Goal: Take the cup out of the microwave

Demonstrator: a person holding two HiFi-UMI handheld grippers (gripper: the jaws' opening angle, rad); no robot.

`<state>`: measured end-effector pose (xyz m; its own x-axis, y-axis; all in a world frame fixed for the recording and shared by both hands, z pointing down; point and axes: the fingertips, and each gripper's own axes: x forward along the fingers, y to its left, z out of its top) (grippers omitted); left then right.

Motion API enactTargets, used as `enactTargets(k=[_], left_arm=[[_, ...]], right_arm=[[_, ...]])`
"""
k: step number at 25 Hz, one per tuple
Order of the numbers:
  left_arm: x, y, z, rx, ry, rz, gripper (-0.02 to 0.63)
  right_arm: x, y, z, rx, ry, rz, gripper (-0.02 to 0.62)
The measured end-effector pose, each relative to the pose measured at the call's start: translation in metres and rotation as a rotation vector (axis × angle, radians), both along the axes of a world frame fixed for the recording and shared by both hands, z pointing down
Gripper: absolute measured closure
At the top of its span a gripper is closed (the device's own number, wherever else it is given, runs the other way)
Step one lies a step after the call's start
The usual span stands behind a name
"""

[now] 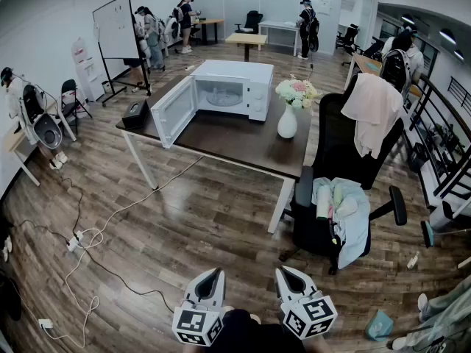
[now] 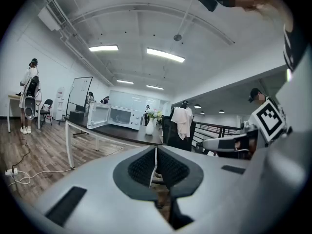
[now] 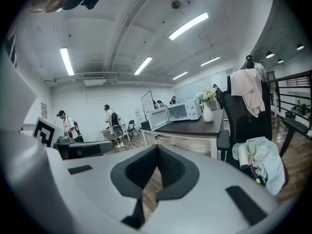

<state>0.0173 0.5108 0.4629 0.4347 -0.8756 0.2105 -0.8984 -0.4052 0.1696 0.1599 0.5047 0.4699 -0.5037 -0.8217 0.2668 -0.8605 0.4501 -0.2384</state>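
A white microwave (image 1: 228, 87) stands on a dark table (image 1: 243, 142) far ahead, its door (image 1: 173, 110) swung open to the left. Something pale and round (image 1: 224, 96) lies in the cavity, too small to tell as a cup. Both grippers are low at the bottom of the head view, well short of the table. My left gripper (image 1: 215, 273) and my right gripper (image 1: 284, 271) are side by side, each shut with nothing held. The left gripper view has its jaws (image 2: 156, 151) closed, with the microwave (image 2: 119, 116) distant. The right gripper (image 3: 156, 148) sees the microwave (image 3: 183, 110) too.
A white vase of flowers (image 1: 288, 120) stands right of the microwave, and a black box (image 1: 135, 114) sits on the table's left end. A black office chair (image 1: 346, 175) draped with clothes is at the table's right. Cables (image 1: 81, 237) trail over the wooden floor. Several people stand at the back.
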Motion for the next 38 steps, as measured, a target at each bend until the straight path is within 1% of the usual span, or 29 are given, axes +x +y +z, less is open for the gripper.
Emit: enactTargets(k=[5,9,15,21,26,31,38], left_arm=[[-0.003,0.009,-0.011,0.018,-0.001,-0.014,0.595],[-0.004,0.016,-0.005,0.010,-0.012,-0.032,0.595],[-0.002,0.017,-0.004,0.007,-0.057,-0.025,0.595],[0.001,0.015,-0.001,-0.003,-0.041,-0.029,0.594],[0.001,0.012,0.001,-0.004,-0.058,-0.029,0.594],[-0.001,0.000,0.003,-0.012,-0.068,-0.043,0.594],[-0.003,-0.040,0.007,-0.018,-0.065,-0.030,0.594]], right_arm=[[-0.003,0.008,-0.011,0.019,0.000,-0.008,0.603],[-0.002,0.012,-0.010,0.014,-0.019,-0.008,0.601],[-0.005,0.016,-0.007,0.008,-0.001,-0.015,0.600],[-0.008,0.017,-0.001,-0.009,-0.010,-0.028,0.600],[-0.008,0.013,0.004,-0.021,-0.016,-0.026,0.600],[-0.007,0.000,0.005,-0.026,-0.024,-0.024,0.600],[-0.013,-0.034,0.012,-0.045,-0.019,-0.026,0.600]])
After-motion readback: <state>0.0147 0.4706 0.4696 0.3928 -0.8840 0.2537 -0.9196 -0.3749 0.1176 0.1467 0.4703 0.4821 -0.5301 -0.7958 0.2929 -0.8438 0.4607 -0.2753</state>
